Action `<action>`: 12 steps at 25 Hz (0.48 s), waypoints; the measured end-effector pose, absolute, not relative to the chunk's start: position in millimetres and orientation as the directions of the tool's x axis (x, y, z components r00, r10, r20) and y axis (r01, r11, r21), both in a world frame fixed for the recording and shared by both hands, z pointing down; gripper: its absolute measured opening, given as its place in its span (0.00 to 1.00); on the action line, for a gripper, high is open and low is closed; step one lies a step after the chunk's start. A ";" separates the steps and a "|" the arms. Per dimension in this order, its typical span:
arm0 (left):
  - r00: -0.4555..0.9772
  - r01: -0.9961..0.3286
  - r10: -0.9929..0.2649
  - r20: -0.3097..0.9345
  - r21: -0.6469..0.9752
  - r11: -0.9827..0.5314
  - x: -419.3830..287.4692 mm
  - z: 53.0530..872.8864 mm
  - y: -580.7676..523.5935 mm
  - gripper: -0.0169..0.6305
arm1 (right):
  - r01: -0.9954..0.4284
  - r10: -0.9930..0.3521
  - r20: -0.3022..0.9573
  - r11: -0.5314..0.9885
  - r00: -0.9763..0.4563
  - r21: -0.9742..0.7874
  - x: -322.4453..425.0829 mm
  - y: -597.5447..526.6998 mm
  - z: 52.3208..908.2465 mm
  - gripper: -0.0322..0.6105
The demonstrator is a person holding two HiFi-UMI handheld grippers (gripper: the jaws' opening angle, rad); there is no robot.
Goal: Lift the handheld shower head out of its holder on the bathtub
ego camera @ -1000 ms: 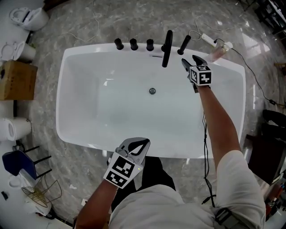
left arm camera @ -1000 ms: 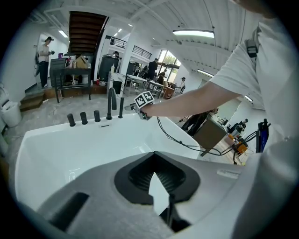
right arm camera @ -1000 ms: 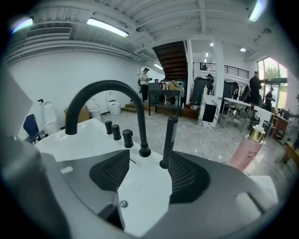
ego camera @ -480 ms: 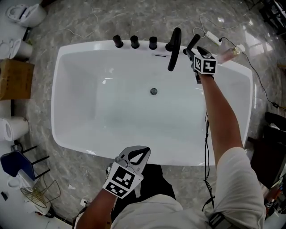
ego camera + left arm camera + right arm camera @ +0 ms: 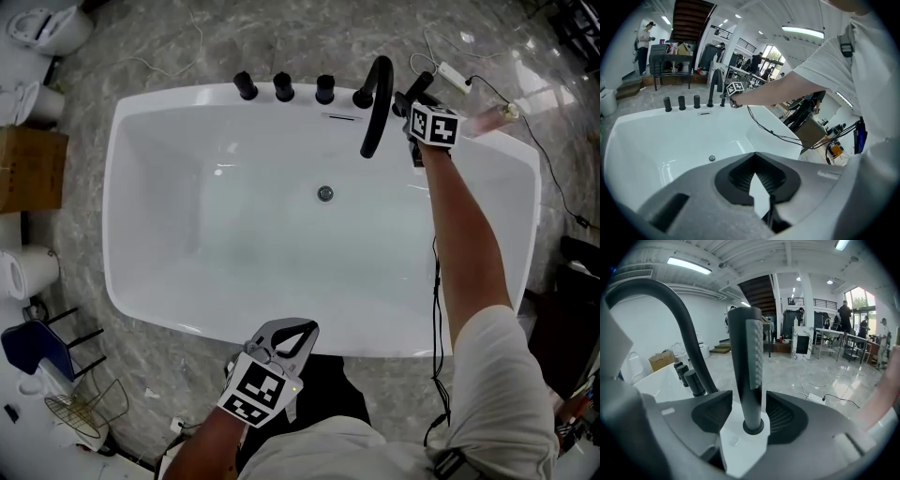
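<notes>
The black handheld shower head (image 5: 747, 348) stands upright in its round holder (image 5: 753, 428) on the far rim of the white bathtub (image 5: 150, 281). My right gripper (image 5: 749, 401) has a jaw on each side of its stem. The jaws are closing, and a thin gap still shows on each side. In the head view the right gripper (image 5: 410, 97) is at the shower head (image 5: 421, 86), just right of the arched spout (image 5: 376, 98). My left gripper (image 5: 306, 327) hangs at the tub's near rim, tips together, holding nothing. The left gripper (image 5: 754, 155) shows white tub through its closed loop.
Three black knobs (image 5: 283, 87) line the far rim left of the spout, with the drain (image 5: 324, 193) below them. A cable (image 5: 437, 281) hangs along my right arm. On the marble floor are a power strip (image 5: 452, 71), a cardboard box (image 5: 28, 169) and a wire rack (image 5: 89, 403).
My right gripper has moved up and right from beside the spout to the shower head, and its jaws now stand around the stem. The left gripper has dropped slightly at the near rim.
</notes>
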State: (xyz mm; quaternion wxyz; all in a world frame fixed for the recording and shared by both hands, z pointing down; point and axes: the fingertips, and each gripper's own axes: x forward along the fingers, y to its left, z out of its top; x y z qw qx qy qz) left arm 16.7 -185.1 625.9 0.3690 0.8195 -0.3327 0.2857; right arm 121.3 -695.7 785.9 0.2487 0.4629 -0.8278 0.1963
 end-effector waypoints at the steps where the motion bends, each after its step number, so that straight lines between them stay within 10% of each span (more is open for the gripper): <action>1: 0.615 -0.757 -0.333 0.715 0.415 -0.505 15.6 627.6 -185.8 0.04 | -0.867 -0.671 0.594 0.490 -0.444 -0.095 121.6 -697.3 786.6 0.42; 12: 0.614 -0.760 -0.328 0.718 0.426 -0.491 12.2 639.6 -190.2 0.04 | -0.868 -0.686 0.576 0.488 -0.445 -0.089 122.8 -699.7 798.0 0.28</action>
